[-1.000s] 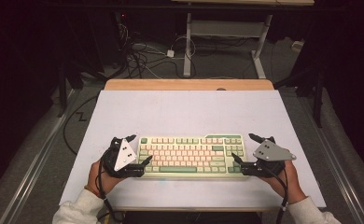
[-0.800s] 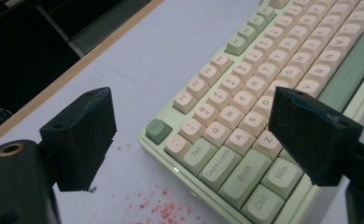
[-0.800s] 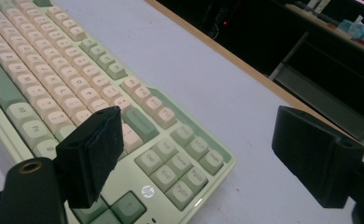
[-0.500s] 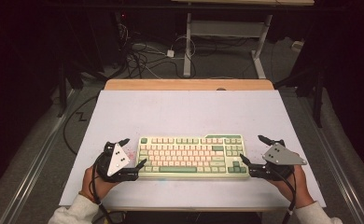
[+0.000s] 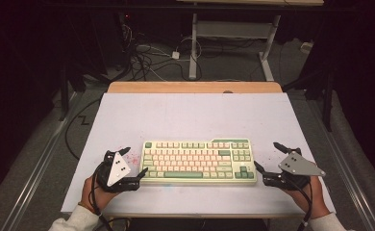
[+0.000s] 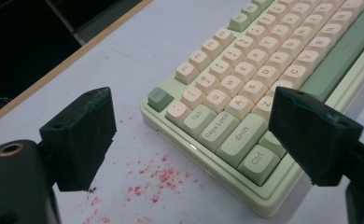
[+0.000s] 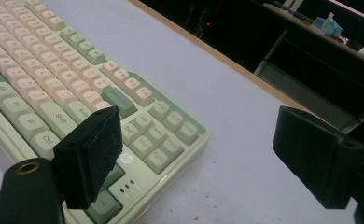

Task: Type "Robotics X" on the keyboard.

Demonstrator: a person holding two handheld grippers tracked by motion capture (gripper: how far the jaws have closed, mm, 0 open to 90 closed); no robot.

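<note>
Dark room, cables on the floor beyond, white table speckled with red flecks. Left gripper hovering wide open, straddling the keyboard's near left corner, one jaw over the Ctrl end, the other over bare table. Right gripper likewise spread, keyboard's right edge lying between its jaws. Probably squaring up for a two-ended lift: worth seating both jaws level on the case edges, not the keycaps, and closing together. Compared with a second ago, both hands sitting slightly farther out and nearer the person; keyboard unmoved.
</note>
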